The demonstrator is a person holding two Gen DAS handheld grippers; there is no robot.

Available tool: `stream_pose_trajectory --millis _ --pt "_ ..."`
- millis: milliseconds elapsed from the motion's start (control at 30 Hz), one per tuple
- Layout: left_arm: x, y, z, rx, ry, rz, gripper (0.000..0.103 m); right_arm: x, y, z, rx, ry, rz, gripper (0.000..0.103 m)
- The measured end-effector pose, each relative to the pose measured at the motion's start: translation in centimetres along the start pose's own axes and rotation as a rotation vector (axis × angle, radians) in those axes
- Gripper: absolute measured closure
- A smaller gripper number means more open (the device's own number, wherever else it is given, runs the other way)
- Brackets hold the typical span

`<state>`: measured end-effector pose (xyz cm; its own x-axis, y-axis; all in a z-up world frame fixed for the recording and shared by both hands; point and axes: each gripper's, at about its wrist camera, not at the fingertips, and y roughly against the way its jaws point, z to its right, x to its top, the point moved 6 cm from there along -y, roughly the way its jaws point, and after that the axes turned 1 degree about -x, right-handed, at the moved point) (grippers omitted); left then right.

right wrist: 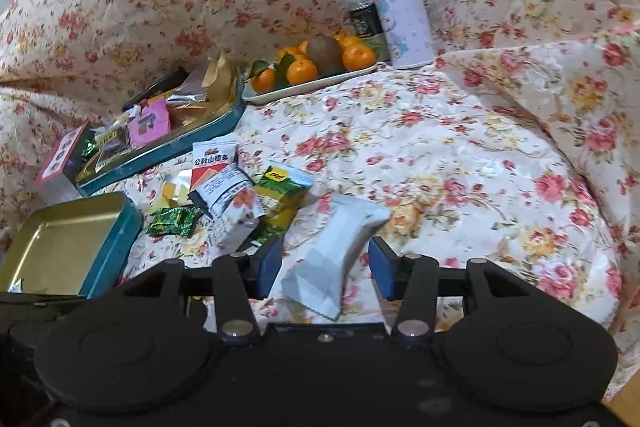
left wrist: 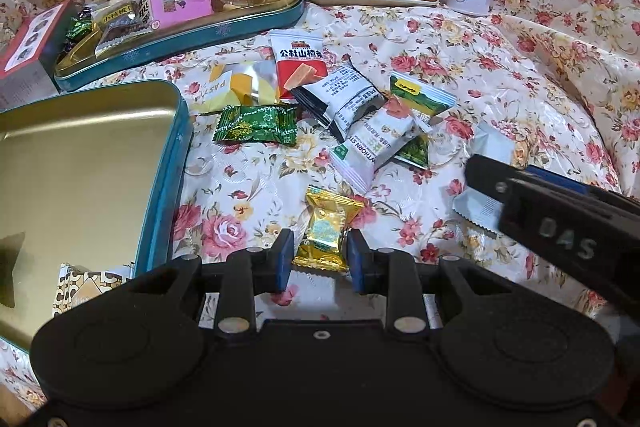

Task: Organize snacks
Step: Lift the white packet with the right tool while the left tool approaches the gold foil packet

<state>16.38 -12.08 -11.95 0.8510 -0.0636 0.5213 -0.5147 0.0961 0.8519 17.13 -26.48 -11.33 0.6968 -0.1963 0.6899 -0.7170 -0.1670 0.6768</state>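
My left gripper (left wrist: 320, 253) low over floral cloth (left wrist: 500, 75), fingers narrowed either side of gold candy packet (left wrist: 327, 229); pads just beside its edges, contact unclear. Packet lies flat, long axis pointing away from me, toward snack pile (left wrist: 352, 107). Empty teal tin (left wrist: 80, 163) to its left.

My right gripper (right wrist: 325, 267) fingers wide, straddling pale grey packet (right wrist: 336, 251), not touching. Its long axis runs diagonally, far end angled right, near end toward me.
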Motion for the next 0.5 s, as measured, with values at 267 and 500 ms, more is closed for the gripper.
stream_pose_trajectory --millis 267,500 --pt "0.0 0.0 -0.1 -0.005 0.015 -0.008 0.066 -0.2 -1.3 0.0 -0.067 0.155 -0.021 0.074" --pt "0.2 0.0 -0.1 -0.013 0.018 -0.014 0.065 -0.1 -0.6 1.7 -0.139 0.278 -0.006 0.074"
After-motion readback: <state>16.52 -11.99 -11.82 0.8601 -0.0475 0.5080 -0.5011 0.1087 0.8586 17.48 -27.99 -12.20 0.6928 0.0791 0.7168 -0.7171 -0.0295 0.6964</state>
